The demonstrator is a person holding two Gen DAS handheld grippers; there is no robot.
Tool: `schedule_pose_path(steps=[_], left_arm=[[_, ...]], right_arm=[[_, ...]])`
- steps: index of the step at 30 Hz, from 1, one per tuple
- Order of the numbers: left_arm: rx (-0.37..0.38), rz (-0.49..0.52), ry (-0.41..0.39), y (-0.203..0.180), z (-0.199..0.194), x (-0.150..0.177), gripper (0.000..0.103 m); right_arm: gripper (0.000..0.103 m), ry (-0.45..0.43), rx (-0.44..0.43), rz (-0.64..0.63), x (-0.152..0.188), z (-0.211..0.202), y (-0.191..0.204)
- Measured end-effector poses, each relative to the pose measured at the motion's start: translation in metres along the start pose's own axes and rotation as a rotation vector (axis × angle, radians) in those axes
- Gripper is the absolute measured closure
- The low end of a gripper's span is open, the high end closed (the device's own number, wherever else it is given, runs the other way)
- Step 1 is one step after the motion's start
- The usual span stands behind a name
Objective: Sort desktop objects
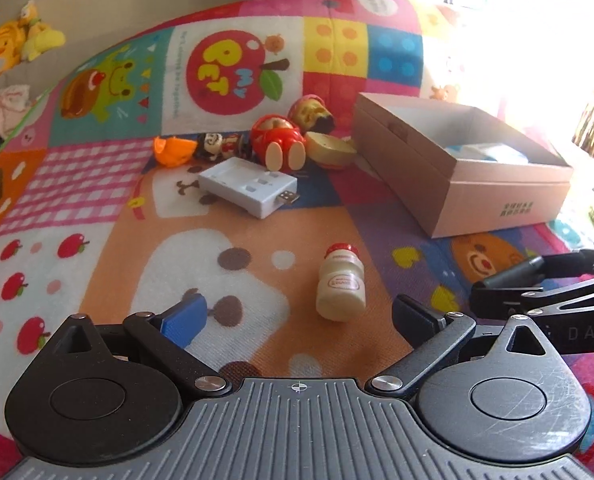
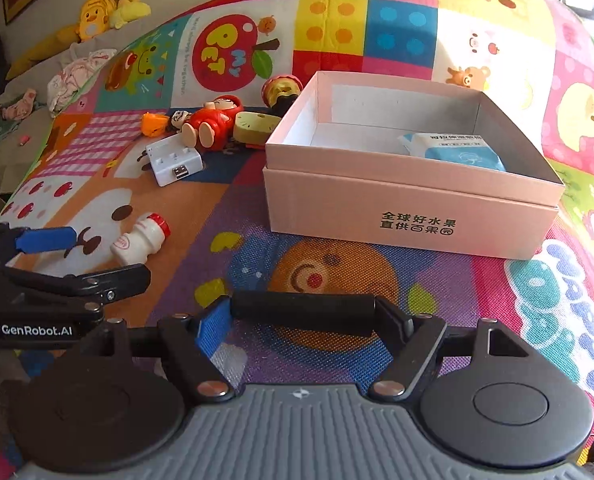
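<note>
Right hand-held gripper [image 2: 303,316] clamps a black cylinder [image 2: 303,306] crosswise between its pads, over the play mat [image 2: 377,272]. Left hand-held gripper [image 1: 297,318] is wide open and empty, with a small yogurt-drink bottle [image 1: 341,284] lying just ahead, untouched; its side reads "GenRobot.AI". Further: white USB charger [image 1: 247,190], toy figures [image 1: 277,140] clustered behind it. Pink box [image 2: 413,184], Chinese print on front, holds a blue-white packet [image 2: 453,152]. Mat reads "MY PET".

One pink box [image 2: 409,200], one small bottle [image 2: 141,238], one white charger [image 2: 173,160], one black cylinder [image 2: 303,306], five toys.
</note>
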State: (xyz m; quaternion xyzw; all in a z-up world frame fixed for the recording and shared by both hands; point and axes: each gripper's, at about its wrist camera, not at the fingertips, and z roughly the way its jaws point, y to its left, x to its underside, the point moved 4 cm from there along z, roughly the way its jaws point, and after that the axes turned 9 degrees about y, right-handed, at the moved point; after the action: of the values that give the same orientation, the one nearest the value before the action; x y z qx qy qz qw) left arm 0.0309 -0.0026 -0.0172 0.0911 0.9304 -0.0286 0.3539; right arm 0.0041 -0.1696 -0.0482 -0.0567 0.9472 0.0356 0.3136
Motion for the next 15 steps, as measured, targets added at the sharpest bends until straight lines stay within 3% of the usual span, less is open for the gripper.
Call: schedule_pose_path(steps=[4,9,13,15], left_arm=[[-0.133,0.08,0.014,0.005,0.004,-0.002,0.002],[-0.257,0.116,0.016,0.022,0.001,-0.005,0.001],[-0.251,0.093,0.029,0.029,0.0,-0.006,0.001],[-0.184,0.081,0.034,0.027,-0.001,-0.006,0.001]], right_arm=[[0.027,-0.049,0.027,-0.029,0.005,0.001,0.005],[0.022,-0.051,-0.004,-0.02,0.005,0.001,0.002],[0.015,-0.046,-0.016,-0.025,0.005,0.002,0.003],[0.011,-0.042,-0.022,-0.025,0.005,0.002,0.004]])
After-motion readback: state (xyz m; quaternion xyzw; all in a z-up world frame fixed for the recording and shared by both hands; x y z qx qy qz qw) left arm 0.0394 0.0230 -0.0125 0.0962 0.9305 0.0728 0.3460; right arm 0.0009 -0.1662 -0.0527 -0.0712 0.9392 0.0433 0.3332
